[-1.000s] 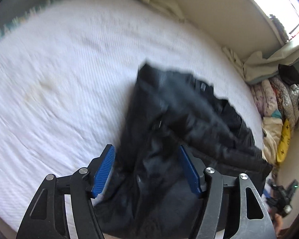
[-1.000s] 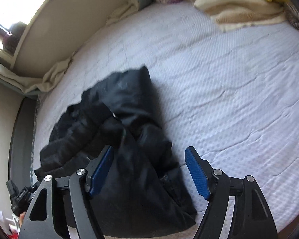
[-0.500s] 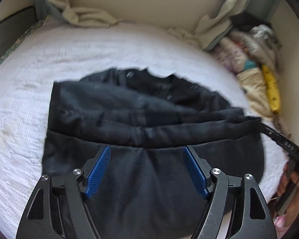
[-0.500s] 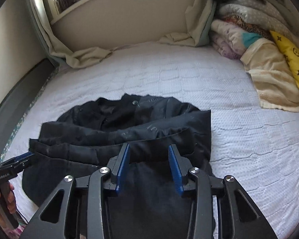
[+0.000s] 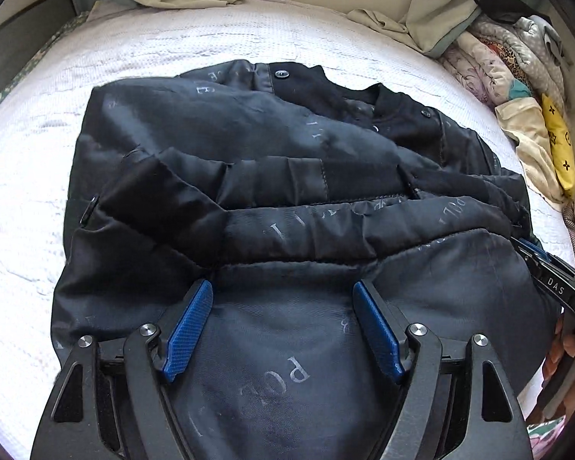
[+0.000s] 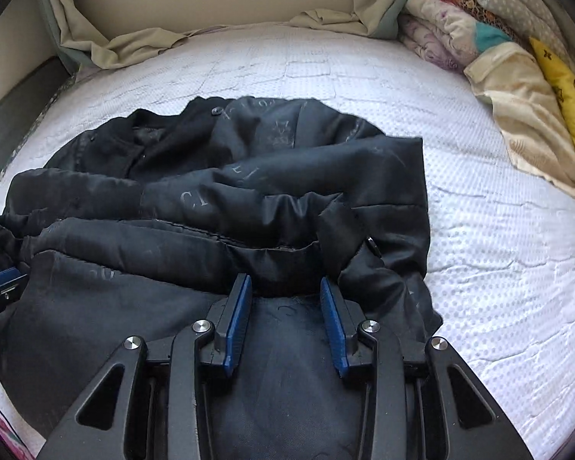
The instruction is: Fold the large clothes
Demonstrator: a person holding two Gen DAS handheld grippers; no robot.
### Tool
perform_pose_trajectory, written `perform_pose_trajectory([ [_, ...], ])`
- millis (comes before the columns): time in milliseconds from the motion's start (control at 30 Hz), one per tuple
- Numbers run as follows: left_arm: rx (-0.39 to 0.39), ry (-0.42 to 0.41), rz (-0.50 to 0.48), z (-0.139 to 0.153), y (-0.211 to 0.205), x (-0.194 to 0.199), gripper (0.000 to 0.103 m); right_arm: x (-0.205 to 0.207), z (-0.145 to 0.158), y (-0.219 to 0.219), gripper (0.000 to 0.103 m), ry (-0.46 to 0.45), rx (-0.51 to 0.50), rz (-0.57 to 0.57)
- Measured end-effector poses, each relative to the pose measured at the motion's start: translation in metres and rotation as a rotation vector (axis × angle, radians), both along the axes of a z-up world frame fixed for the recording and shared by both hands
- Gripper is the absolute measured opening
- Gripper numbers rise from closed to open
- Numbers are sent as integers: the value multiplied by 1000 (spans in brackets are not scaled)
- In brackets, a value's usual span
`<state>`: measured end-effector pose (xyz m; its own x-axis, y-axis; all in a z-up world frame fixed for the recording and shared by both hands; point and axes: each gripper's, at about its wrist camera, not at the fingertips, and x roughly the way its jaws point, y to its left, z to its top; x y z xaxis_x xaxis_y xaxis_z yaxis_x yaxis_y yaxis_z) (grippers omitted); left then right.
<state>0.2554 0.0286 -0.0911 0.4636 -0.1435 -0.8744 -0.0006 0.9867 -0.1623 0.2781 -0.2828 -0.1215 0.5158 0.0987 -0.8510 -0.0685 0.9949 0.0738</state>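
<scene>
Black quilted fabric fills the middle of both views: a large jacket lies spread on the white bed, collar toward the top of the frame, hem at the bottom edge; one sleeve is already laid across the body, so the fold looks partly done. The left gripper hangs over the lower part of the jacket with its blue pads well apart, cloth beneath them but nothing pinched. The right gripper has just been closing; its jaws now stand narrow over the hem area, with fabric showing in the gap, though whether the pads actually press on it I cannot tell. A pile of folded bedding sits at the upper right of the frame, clear of the work; a rumpled curtain trails along the top. The step in hand seems to be taking hold of the lower edge; next, both grippers probably need a firm pinch on that edge, then a lift toward the collar.
</scene>
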Motion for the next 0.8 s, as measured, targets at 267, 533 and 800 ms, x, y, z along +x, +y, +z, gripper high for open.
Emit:
perform_pose_trajectory([
  [267, -18, -12, 1, -12, 3, 2, 80, 2, -11, -1, 32, -27, 22, -3],
  [533, -26, -10, 14, 6, 6, -2, 83, 5, 5, -17, 34, 21, 156, -42],
  [800, -18, -16, 56, 39, 16, -12, 86, -12, 57, -17, 53, -37, 258, -51],
])
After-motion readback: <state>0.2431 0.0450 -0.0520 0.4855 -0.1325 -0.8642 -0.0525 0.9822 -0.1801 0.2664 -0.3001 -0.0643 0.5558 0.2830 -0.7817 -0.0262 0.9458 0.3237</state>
